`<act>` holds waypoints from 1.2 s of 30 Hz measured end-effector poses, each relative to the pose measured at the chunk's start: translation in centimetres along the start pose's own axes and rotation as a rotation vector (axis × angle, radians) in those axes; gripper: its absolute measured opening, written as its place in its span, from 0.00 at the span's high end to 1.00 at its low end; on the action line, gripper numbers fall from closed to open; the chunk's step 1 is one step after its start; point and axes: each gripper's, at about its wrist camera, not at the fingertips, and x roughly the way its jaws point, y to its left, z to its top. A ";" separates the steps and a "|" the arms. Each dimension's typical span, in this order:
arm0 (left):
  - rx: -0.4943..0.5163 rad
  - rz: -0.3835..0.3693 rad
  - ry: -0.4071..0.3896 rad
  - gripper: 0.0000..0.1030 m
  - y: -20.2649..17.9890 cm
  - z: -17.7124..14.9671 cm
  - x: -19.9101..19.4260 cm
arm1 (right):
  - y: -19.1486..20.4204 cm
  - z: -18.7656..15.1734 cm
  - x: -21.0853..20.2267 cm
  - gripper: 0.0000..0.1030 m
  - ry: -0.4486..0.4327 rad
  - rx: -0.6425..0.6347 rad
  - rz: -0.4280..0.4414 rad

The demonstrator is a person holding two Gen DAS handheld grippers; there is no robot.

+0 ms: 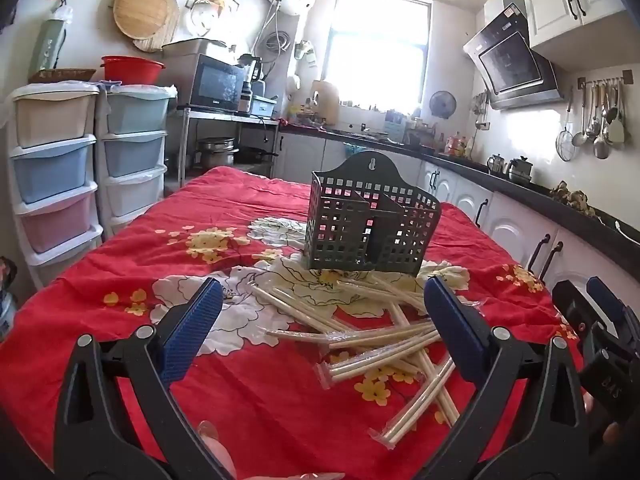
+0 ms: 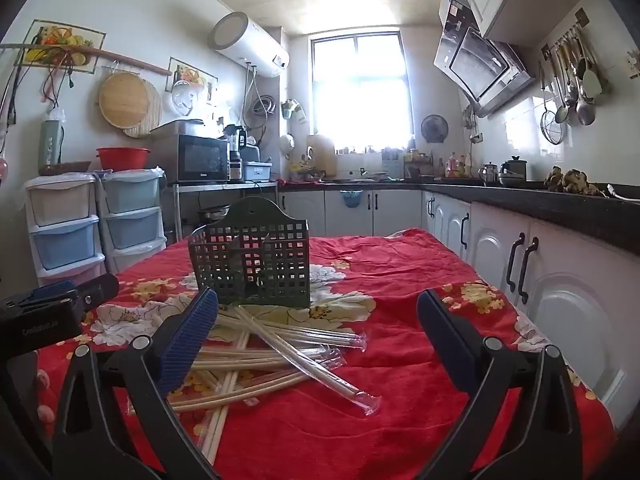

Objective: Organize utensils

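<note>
From the left wrist view, my left gripper [image 1: 322, 320] is spread wide and holds nothing. The wrapped chopsticks [image 1: 376, 340] lie in a crossed pile on the red floral cloth [image 1: 240, 400] (it covers the worktop), just before the grey utensil caddy [image 1: 370, 222].

From the right wrist view, my right gripper [image 2: 318, 328] is also wide and empty, over the same chopsticks [image 2: 280, 344]; the caddy [image 2: 252, 260] stands upright behind them.

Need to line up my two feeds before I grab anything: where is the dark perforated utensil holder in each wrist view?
Left wrist: utensil holder stands just right of centre on the red cloth, behind the wrapped chopsticks.
Right wrist: utensil holder sits left of centre, above the left finger of that tool.
Shared landmark: the bright window on the far wall.
</note>
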 end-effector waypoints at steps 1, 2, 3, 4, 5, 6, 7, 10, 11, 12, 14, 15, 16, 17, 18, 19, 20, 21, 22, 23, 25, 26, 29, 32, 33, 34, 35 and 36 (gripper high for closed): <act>-0.002 0.003 0.003 0.10 0.0 0.0 0.0 | -0.1 0.0 -0.1 0.06 -0.004 0.004 0.000; 0.000 0.003 0.004 0.10 0.0 0.0 0.0 | -0.1 -0.1 -0.1 0.06 -0.004 0.003 -0.001; 0.001 0.002 0.005 0.10 0.0 0.0 0.0 | -0.2 -0.1 -0.1 0.06 -0.004 0.003 -0.002; 0.001 0.000 0.006 0.10 0.0 0.0 0.0 | -0.2 -0.1 -0.3 0.06 -0.009 0.004 -0.001; 0.002 -0.002 0.005 0.10 0.0 0.0 -0.1 | -0.3 -0.1 -0.4 0.06 -0.010 0.006 -0.003; 0.003 -0.003 0.005 0.10 0.0 0.0 -0.1 | 0.2 -0.1 0.0 0.06 -0.009 0.006 -0.002; 0.004 -0.004 0.005 0.10 0.0 0.1 -0.2 | 0.2 0.1 0.1 0.06 -0.008 0.007 -0.001; -0.002 -0.009 0.005 0.10 0.4 0.1 -0.2 | 0.2 -0.1 -0.1 0.06 -0.005 0.005 -0.003; -0.002 -0.008 0.007 0.10 0.6 0.1 0.1 | 0.1 -0.2 0.0 0.06 -0.003 0.006 -0.002; -0.002 -0.009 0.008 0.10 0.7 0.1 0.2 | 0.0 -0.2 -0.1 0.06 0.000 0.009 -0.002; 0.004 -0.007 0.006 0.10 0.3 0.0 -0.1 | -0.1 -0.1 0.0 0.06 0.008 0.012 -0.001; 0.005 -0.008 0.006 0.10 0.3 0.0 -0.2 | -0.1 -0.1 0.0 0.06 0.009 0.012 -0.002; 0.005 -0.007 0.006 0.10 0.4 0.1 -0.2 | 0.0 -0.2 0.1 0.06 0.010 0.012 -0.003; 0.005 -0.007 0.006 0.10 0.5 0.1 -0.3 | -0.1 -0.2 0.1 0.06 0.010 0.012 -0.002; 0.006 -0.005 0.007 0.10 0.1 0.0 0.0 | -0.1 -0.2 0.1 0.06 0.010 0.011 -0.002; 0.007 -0.004 0.006 0.10 0.1 0.0 0.0 | -0.1 -0.2 0.1 0.06 0.010 0.011 -0.003; 0.008 -0.003 0.007 0.10 0.1 0.0 0.0 | 0.0 -0.1 0.0 0.06 0.010 0.010 -0.004; 0.007 -0.003 0.008 0.10 0.2 0.0 0.0 | -0.1 -0.1 0.1 0.06 0.011 0.011 -0.002; 0.007 -0.005 0.007 0.10 0.2 0.0 -0.1 | -0.1 -0.1 0.0 0.06 0.010 0.012 -0.002; 0.008 -0.003 0.006 0.10 -0.1 -0.1 0.1 | -0.1 -0.1 0.1 0.06 0.010 0.012 -0.002; 0.008 -0.002 0.004 0.10 -0.1 -0.1 0.1 | -0.1 -0.1 0.1 0.06 0.011 0.011 -0.003; 0.007 -0.004 0.007 0.10 -0.1 -0.1 0.1 | -0.1 -0.1 0.1 0.06 0.012 0.011 -0.003; 0.009 -0.003 0.007 0.10 -0.1 -0.1 0.1 | -0.1 -0.1 0.1 0.06 0.010 0.010 -0.002; 0.010 -0.003 0.007 0.10 -0.1 -0.1 0.0 | 0.0 -0.1 0.1 0.06 0.010 0.009 -0.002; 0.010 -0.002 0.006 0.10 -0.1 -0.1 0.0 | -0.1 -0.1 0.1 0.06 0.009 0.008 -0.002; 0.009 -0.001 0.006 0.10 -0.1 0.0 -0.1 | -0.1 0.0 0.0 0.06 0.009 0.007 -0.001; 0.009 -0.003 0.006 0.10 -0.1 0.0 -0.1 | -0.1 0.0 0.0 0.06 0.009 0.008 -0.001; 0.009 -0.003 0.006 0.10 -0.1 0.0 -0.1 | -0.1 0.0 0.0 0.06 0.008 0.008 -0.002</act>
